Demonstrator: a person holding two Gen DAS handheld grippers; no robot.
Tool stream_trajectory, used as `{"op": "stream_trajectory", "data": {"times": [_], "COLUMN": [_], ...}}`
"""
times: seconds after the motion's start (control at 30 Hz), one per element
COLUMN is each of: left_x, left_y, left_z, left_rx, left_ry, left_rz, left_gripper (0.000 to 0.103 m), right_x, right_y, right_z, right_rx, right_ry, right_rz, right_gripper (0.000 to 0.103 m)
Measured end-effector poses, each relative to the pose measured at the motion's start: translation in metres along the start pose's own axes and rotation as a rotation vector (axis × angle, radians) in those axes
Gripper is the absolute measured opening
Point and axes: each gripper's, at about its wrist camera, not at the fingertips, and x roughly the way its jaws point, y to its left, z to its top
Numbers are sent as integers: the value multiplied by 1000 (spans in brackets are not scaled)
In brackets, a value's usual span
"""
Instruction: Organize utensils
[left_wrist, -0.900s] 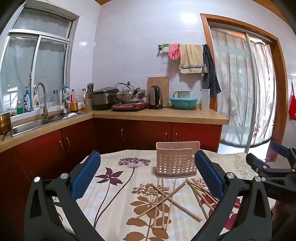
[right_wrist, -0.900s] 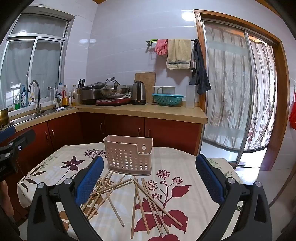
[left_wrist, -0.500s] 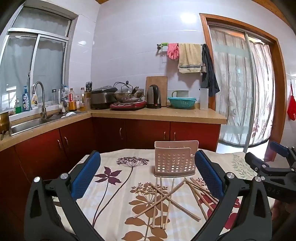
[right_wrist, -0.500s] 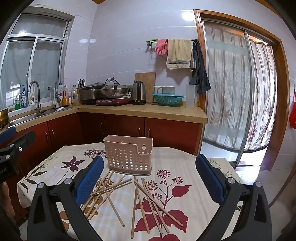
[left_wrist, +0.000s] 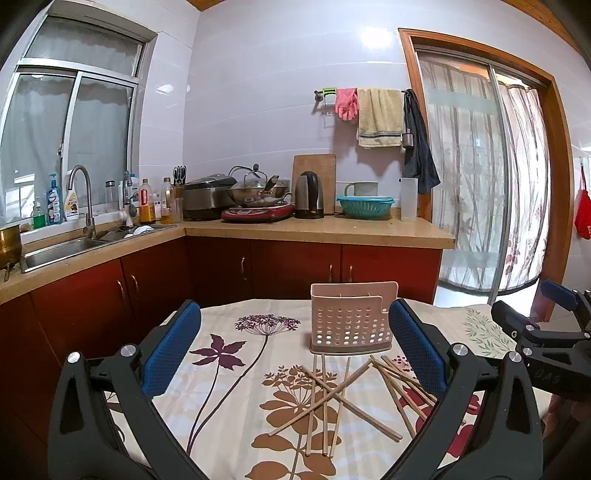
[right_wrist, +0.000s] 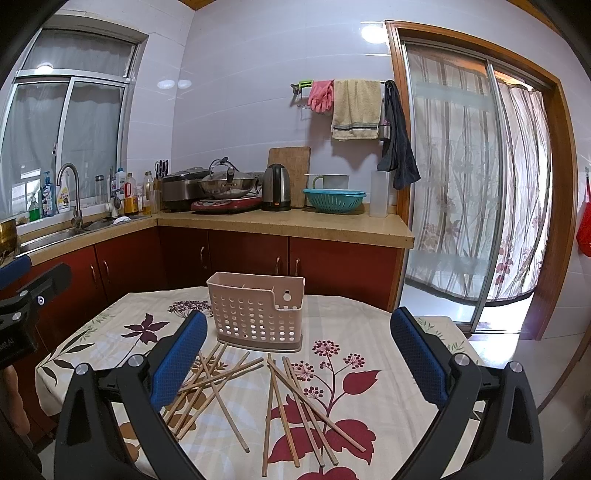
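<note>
Nothing shifted, left gripper (left_wrist: 295, 343) and right gripper (right_wrist: 299, 350) wide, tilted slightly down

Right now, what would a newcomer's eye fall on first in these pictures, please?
Probably the loose wooden chopsticks, scattered crisscross on the floral tablecloth. Just behind them stands the pale perforated utensil holder, upright and seemingly empty. Both grippers hover in the foreground, jaws wide open and holding nothing.
</note>
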Motion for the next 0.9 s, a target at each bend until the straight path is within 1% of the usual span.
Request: {"op": "stream_trajectory", "data": {"times": [0.07, 0.9], "left_x": [-4, -4], "left_y": [-4, -4], "left_z": [6, 7], "left_rx": [5, 6], "left_ry": [0, 1], "left_rz": [-2, -3], "left_gripper": [99, 99], "right_x": [-1, -1], "right_y": [0, 0], "right_z": [1, 1], "right_rx": [-1, 1], "right_ry": [0, -3], "right_rz": [0, 0], "right_gripper": [97, 97]}}
